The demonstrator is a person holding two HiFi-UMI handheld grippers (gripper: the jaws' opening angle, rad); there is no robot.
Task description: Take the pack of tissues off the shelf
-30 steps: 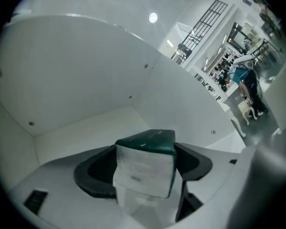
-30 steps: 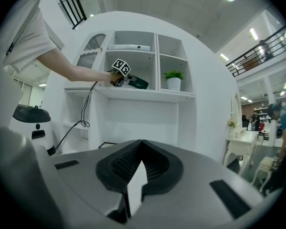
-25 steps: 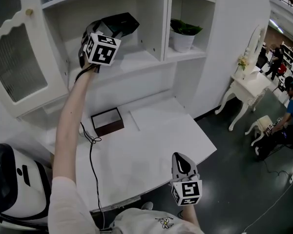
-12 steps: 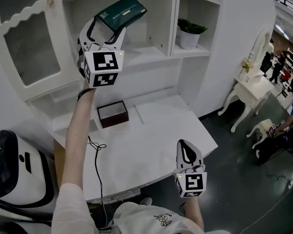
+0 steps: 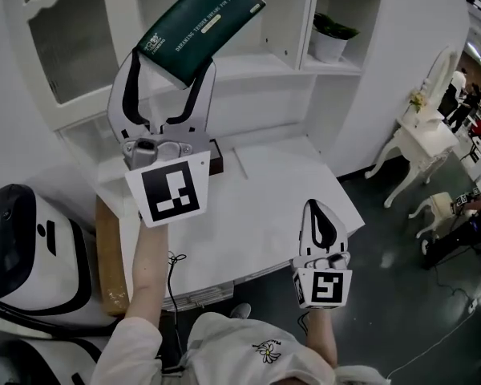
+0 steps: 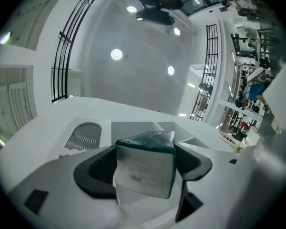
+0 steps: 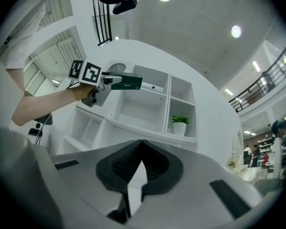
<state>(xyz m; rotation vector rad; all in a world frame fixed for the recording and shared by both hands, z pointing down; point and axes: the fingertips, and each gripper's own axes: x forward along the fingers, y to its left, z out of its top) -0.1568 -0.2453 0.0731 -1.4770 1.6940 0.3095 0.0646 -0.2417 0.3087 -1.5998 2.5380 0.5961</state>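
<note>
A tall white shelf unit (image 5: 260, 22) with square open compartments and a scalloped door stands over a smooth white desk (image 5: 264, 215) on a dark, glossy floor (image 5: 385, 239). A white curved-leg side table (image 5: 421, 139) stands well apart at the right. A leafy plant in a white pot (image 5: 331, 38) sits in the right compartment. The left gripper (image 5: 172, 70) pinches one end of the flat, dark green pack of tissues (image 5: 199, 24), tilted and clear of the shelf, above the desk. The right gripper (image 5: 319, 215) hangs low, its jaws pressed together on nothing

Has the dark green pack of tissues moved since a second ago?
Yes. The dark green pack of tissues, held by the left gripper, has come out of the white shelf toward the camera.
</note>
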